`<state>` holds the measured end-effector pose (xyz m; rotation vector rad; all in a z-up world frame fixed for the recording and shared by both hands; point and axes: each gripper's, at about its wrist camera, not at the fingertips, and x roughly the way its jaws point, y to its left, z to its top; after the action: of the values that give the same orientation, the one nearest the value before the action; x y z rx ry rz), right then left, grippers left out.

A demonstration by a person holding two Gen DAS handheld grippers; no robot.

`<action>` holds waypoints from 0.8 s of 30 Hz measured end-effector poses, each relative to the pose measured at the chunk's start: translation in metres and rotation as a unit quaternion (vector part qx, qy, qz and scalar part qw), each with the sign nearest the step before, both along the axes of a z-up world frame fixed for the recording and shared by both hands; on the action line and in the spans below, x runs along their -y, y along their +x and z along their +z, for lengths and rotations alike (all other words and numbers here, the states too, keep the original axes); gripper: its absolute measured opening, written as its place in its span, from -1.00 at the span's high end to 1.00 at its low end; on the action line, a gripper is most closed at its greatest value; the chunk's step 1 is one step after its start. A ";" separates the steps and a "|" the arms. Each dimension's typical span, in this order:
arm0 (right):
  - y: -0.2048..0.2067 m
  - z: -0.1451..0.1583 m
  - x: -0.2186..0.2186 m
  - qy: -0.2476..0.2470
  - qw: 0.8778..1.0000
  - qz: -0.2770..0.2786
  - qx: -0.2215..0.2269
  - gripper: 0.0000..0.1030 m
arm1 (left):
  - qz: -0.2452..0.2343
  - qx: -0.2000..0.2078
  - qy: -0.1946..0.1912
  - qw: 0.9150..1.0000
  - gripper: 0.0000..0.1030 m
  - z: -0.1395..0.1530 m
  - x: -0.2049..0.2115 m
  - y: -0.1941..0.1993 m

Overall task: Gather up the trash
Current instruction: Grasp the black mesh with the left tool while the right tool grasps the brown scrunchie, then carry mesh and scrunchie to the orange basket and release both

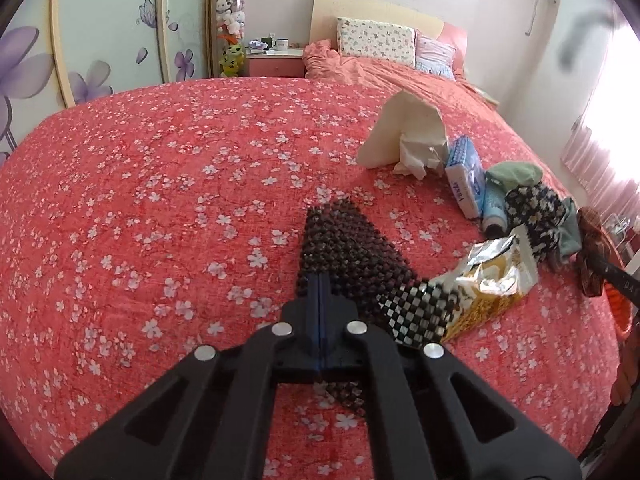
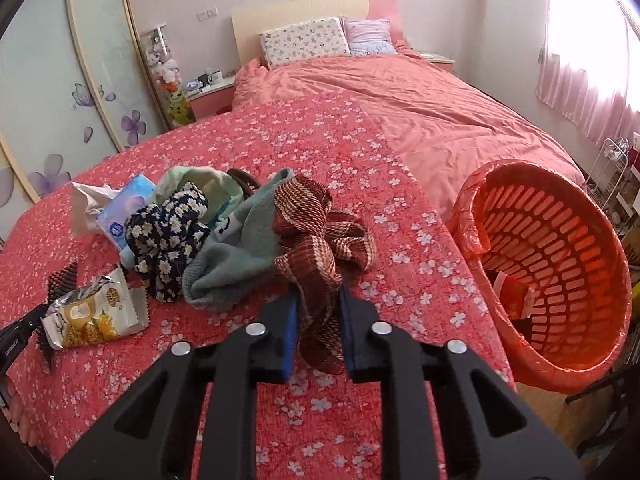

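Left wrist view: left gripper (image 1: pixel 320 280) pinches the dark checkered cloth (image 1: pixel 344 244) on the floral bedspread (image 1: pixel 160 200), beside the snack wrapper (image 1: pixel 492 280). Right gripper (image 2: pixel 318 312) clamps the brown plaid cloth (image 2: pixel 316 236), near the orange basket (image 2: pixel 560 264).

Both views are fisheye, each mounted behind its hand-held gripper and looking forward and downward along the 2 fingers, close above the bed (image 1: pixel 160 184). The left view faces the headboard (image 1: pixel 360 12) with the clutter at its right side. The right view faces the same headboard (image 2: pixel 296 12), with the clutter at its left and the basket (image 2: pixel 560 240) at its right. Shared area: the snack bag (image 1: pixel 488 280) (image 2: pixel 96 312), the tissue pack (image 1: pixel 466 176) (image 2: pixel 124 208), the pillows, the wardrobe doors.
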<state>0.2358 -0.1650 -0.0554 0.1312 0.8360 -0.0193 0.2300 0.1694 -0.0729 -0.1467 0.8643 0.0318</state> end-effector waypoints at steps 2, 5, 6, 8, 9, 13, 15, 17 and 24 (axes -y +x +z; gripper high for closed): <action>-0.005 0.006 0.002 0.001 1.000 0.001 0.008 0.72 | 0.000 0.010 0.001 1.000 0.98 0.006 -0.001 -0.004; -0.011 0.016 0.002 -0.001 1.000 0.003 0.022 0.76 | -0.002 0.028 0.004 1.000 0.98 0.018 0.000 -0.009; -0.013 0.018 0.002 -0.002 1.000 0.003 0.026 0.76 | -0.004 0.032 0.006 0.999 0.98 0.020 0.001 -0.010; -0.015 0.022 0.004 -0.002 0.999 0.004 0.033 0.76 | -0.006 0.026 0.012 1.000 0.97 0.020 0.004 -0.008; -0.016 0.023 0.005 -0.002 0.999 0.004 0.034 0.76 | -0.009 0.021 0.010 1.000 0.93 0.018 0.005 -0.007; -0.015 0.017 0.004 -0.004 1.000 0.006 0.027 0.76 | -0.002 0.017 0.020 1.000 0.07 0.008 0.008 0.001; -0.014 0.014 0.004 -0.005 1.000 0.008 0.022 0.76 | -0.004 0.008 0.024 1.000 0.07 0.004 0.010 0.005; -0.013 0.011 0.003 -0.006 1.000 0.011 0.020 0.76 | -0.010 -0.008 0.020 1.000 0.15 -0.005 0.013 0.009; -0.012 0.006 -0.003 -0.007 1.000 0.016 0.016 0.76 | -0.019 -0.007 0.020 1.000 0.86 -0.005 0.017 0.008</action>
<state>0.2241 -0.1621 -0.0499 0.1037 0.8062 0.0072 0.2376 0.1524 -0.0777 -0.0928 0.8794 0.0144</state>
